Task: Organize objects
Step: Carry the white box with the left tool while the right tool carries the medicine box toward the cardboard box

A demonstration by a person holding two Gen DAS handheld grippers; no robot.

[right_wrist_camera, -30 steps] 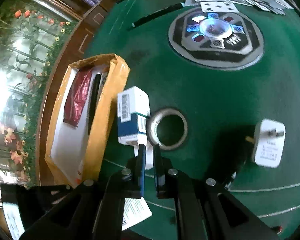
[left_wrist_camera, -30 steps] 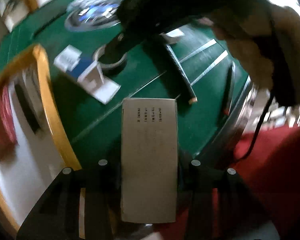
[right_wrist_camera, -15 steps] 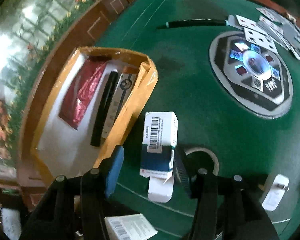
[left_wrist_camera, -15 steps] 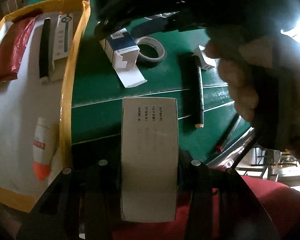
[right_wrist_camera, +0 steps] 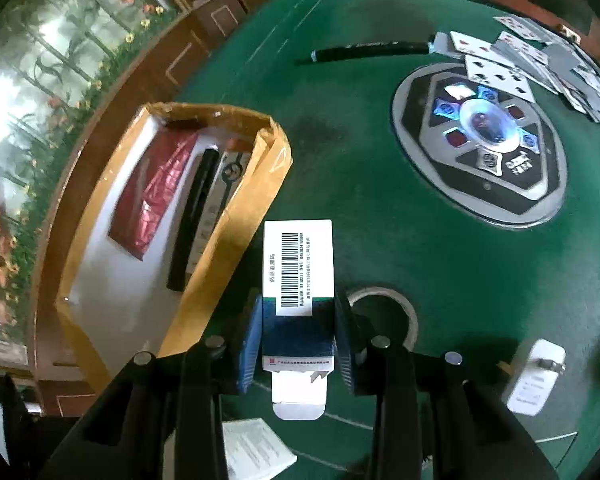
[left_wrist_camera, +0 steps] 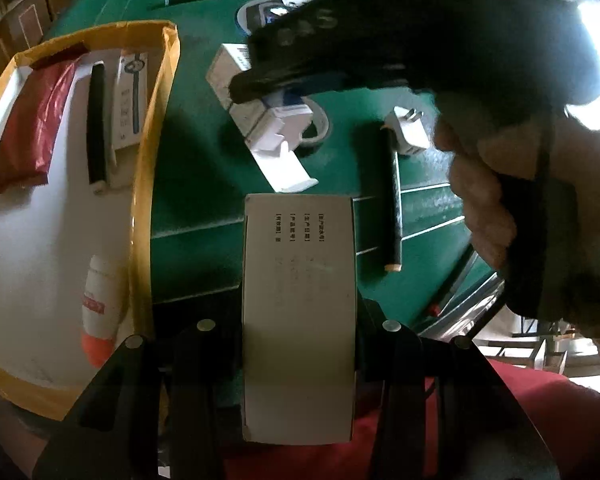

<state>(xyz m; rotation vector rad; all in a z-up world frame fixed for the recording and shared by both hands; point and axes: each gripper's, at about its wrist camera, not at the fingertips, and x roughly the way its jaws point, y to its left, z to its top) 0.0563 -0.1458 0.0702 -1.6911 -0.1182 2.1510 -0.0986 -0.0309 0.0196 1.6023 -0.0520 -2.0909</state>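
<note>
On a green felt desk [right_wrist_camera: 400, 208], the left gripper [left_wrist_camera: 298, 320] has its jaws closed on a plain grey carton [left_wrist_camera: 298, 312], held near the yellow-rimmed tray [left_wrist_camera: 156, 160]. The right gripper [right_wrist_camera: 296, 332] straddles a blue-and-white medicine box [right_wrist_camera: 298, 280] (barcode facing up, end flap open); its jaws have just been closing and now sit against the box's sides. The box is just right of the tray, beside a tape roll [right_wrist_camera: 410, 312]. A white charger plug [right_wrist_camera: 536, 380] lies further right.
</note>
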